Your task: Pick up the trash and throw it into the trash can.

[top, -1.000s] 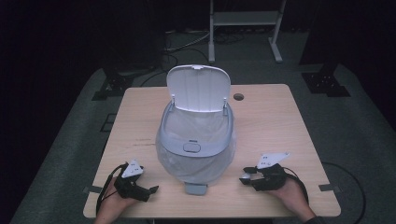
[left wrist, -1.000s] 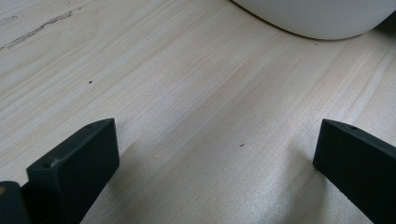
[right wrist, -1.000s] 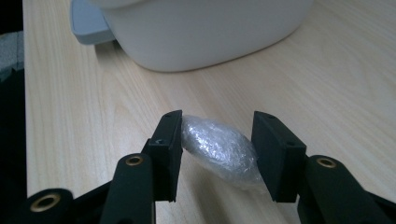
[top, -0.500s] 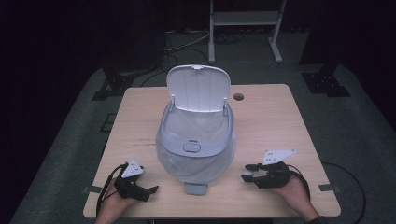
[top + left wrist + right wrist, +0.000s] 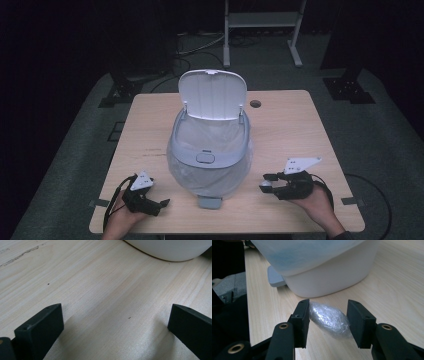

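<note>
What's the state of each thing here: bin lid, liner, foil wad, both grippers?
White plastic pedal bin: upright on the wooden table.
Bin's white hinged lid: open, standing up.
Translucent plastic liner: fitted, draped over the rim.
Crumpled silver foil wad: clamped between the jaws.
Right gripper: shut on the wad.
Left gripper: open, empty, low over the table.

You've got one bin (image 5: 210,165) with its lid up, one crumpled plastic ball (image 5: 329,319), two grippers — left gripper (image 5: 159,205), right gripper (image 5: 267,182) — one table (image 5: 290,130).

High cam overhead; gripper cams tabletop-close, share bin (image 5: 210,150).
</note>
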The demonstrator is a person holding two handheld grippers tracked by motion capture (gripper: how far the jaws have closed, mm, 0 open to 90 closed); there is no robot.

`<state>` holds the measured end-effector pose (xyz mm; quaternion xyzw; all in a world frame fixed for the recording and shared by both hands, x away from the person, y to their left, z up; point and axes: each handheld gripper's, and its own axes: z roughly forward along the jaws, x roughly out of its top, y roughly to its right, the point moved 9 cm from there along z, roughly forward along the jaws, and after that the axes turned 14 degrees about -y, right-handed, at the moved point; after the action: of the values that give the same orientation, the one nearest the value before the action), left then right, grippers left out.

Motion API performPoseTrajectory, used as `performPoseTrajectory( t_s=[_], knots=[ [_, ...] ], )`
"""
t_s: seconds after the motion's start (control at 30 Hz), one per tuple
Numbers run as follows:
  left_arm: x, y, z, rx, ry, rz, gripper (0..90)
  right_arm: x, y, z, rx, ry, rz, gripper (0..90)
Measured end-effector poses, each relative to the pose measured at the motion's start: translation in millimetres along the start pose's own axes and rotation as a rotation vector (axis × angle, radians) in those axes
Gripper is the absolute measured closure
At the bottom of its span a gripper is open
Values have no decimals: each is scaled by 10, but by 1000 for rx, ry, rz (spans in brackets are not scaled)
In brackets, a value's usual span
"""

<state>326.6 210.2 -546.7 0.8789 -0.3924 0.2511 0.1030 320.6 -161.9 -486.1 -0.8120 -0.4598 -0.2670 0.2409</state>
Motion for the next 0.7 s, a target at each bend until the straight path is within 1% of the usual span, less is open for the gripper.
performPoseTrajectory(
  t_s=[0.53, 0.67, 0.7],
  knots=[
    [0, 0, 0, 0, 0, -1, 0, 131, -16, -132, 9, 35, -8, 531],
    [0, -1, 0, 1, 0, 2, 0, 164, -33, -172, 22, 43, -9, 531],
    [0, -2, -1, 1, -1, 2, 0, 175, -35, -184, 19, 47, -13, 532]
  ],
)
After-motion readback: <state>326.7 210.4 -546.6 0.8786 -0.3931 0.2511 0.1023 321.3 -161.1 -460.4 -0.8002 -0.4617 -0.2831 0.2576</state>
